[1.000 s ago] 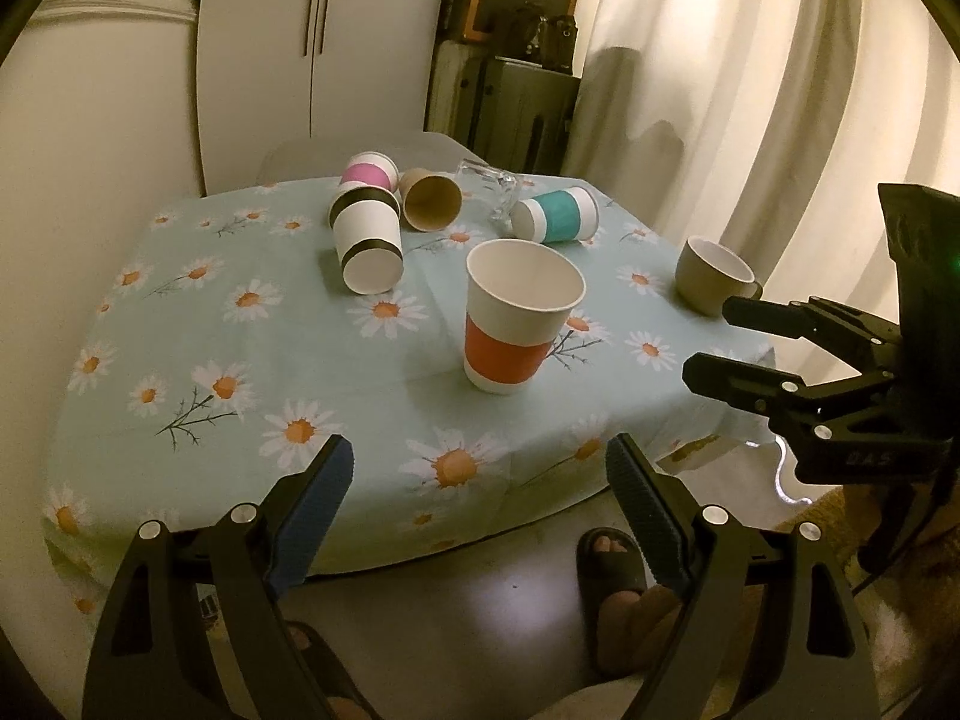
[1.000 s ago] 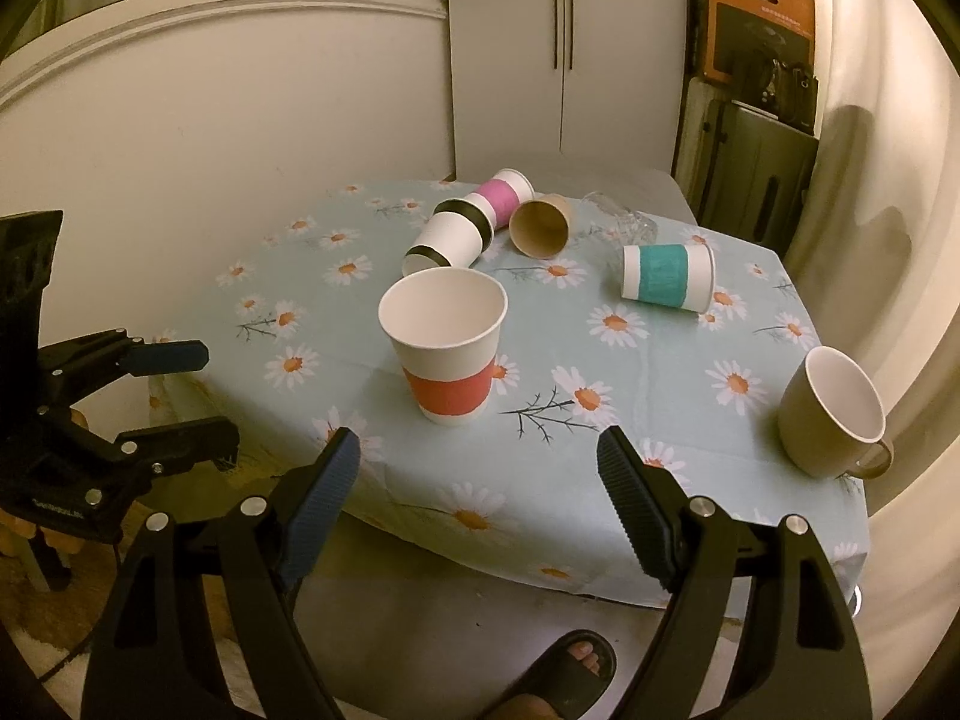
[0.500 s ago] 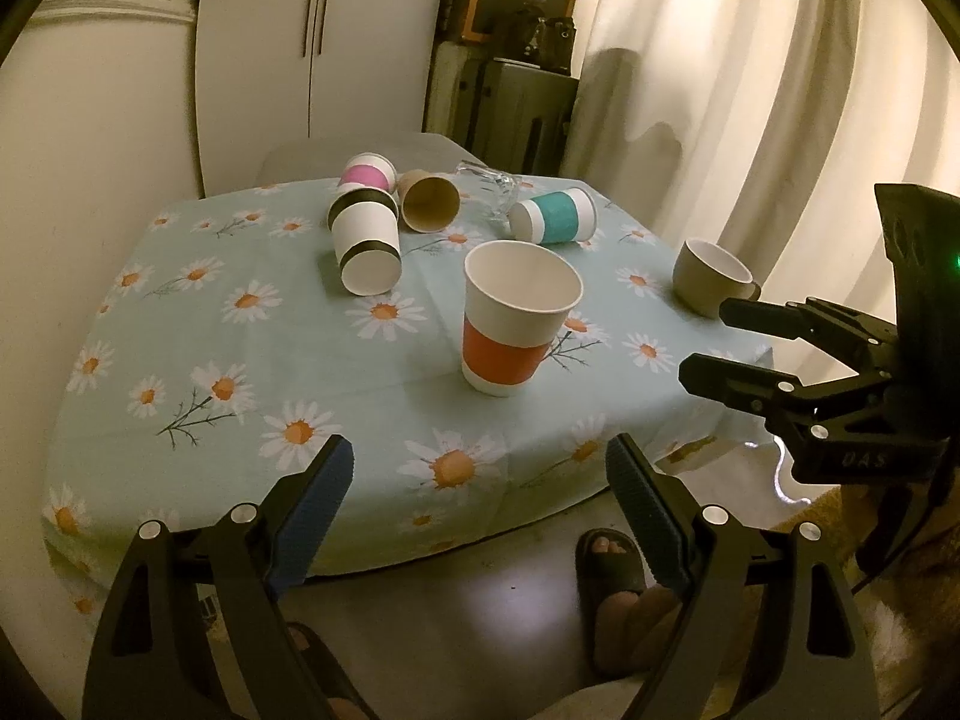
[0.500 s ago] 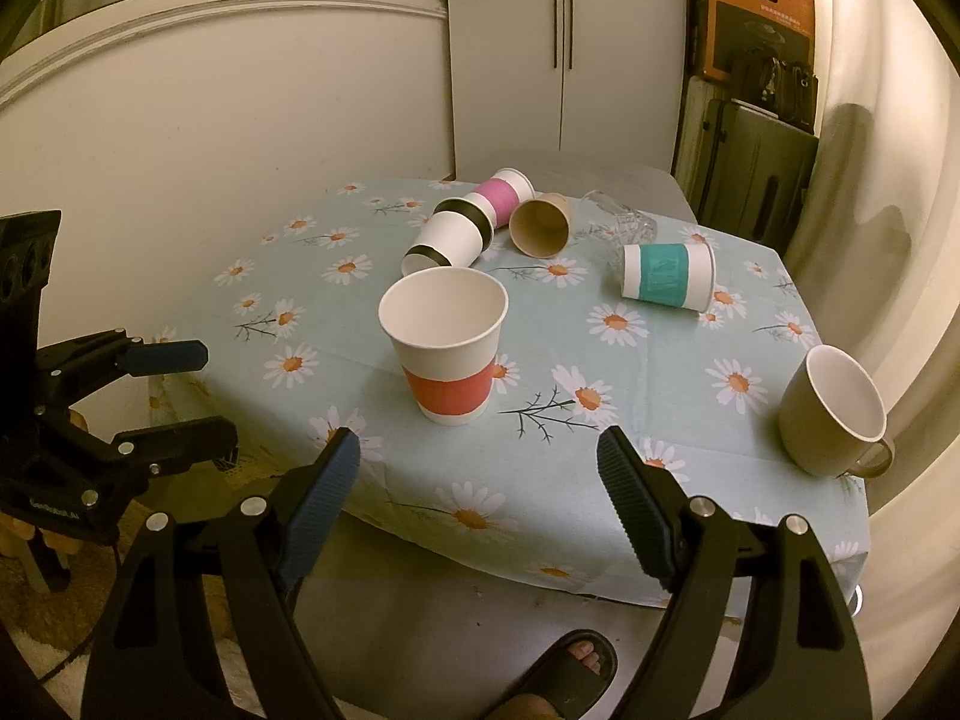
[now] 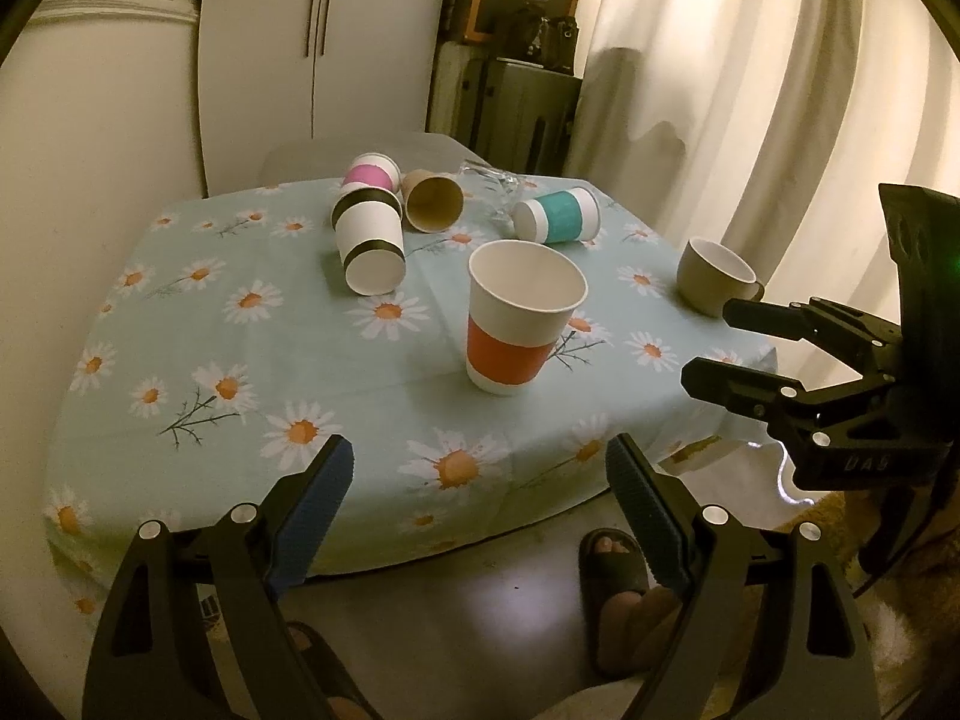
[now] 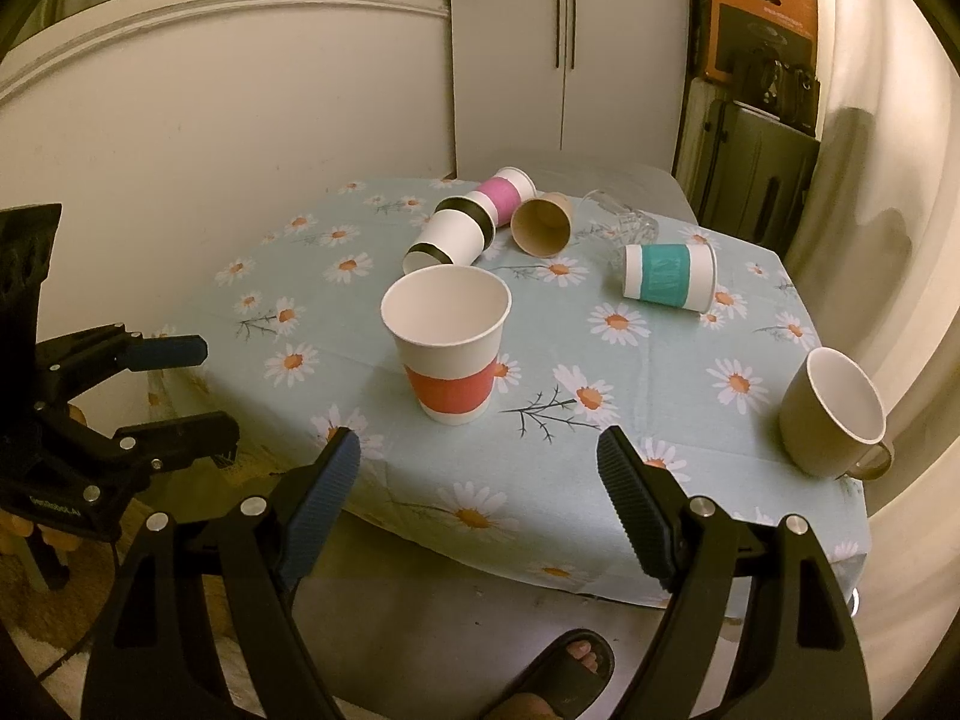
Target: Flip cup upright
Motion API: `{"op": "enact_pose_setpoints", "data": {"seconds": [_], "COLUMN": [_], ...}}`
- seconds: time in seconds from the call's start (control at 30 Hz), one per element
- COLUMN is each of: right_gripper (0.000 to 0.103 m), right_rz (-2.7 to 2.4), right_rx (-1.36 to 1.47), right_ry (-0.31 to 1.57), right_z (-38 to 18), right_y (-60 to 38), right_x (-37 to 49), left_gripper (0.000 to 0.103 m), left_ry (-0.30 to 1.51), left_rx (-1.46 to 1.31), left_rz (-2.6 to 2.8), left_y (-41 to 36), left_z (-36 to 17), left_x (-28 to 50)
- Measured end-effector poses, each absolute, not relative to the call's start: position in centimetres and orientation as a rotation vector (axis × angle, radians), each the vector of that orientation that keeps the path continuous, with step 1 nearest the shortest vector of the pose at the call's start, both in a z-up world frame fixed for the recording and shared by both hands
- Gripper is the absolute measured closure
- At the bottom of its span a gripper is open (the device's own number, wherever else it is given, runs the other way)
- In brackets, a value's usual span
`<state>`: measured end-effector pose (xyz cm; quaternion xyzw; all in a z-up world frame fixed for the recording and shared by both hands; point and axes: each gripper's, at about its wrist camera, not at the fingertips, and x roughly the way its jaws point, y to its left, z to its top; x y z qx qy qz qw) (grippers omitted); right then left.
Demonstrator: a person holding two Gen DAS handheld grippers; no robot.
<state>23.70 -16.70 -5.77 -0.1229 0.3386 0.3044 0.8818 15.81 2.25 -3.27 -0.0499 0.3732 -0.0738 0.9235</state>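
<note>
The left gripper (image 5: 477, 489) is showing black angular arms with triangular cut-outs, silver round screws (image 5: 243, 513) and ribbed blue pads (image 5: 315, 504) lining its fingers. The right gripper (image 6: 477, 480) is wearing the same black frame, silver screws (image 6: 699, 505) and ribbed blue pads (image 6: 630, 498); seen from the left wrist, faint raised lettering is showing on its body (image 5: 864, 465). The person's bare toes are peeking out of dark open slide sandals (image 5: 612, 558).
</note>
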Motion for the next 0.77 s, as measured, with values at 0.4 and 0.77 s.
{"op": "enact_pose_setpoints", "data": {"seconds": [0.4, 0.77], "right_gripper": [0.022, 0.022], "right_rz": [0.633, 0.632], "right_rx": [-0.257, -0.273], "right_ry": [0.707, 0.710], "right_z": [-5.71, -5.95], "right_y": [-16.68, -16.40], "right_x": [23.72, 23.57], "left_gripper": [0.019, 0.019], "left_ry": [0.770, 0.769], "left_rx": [-0.095, -0.091], "left_rz": [-0.152, -0.154], "left_y": [2.20, 2.09], "left_z": [-3.33, -3.25], "left_x": [15.78, 15.68]}}
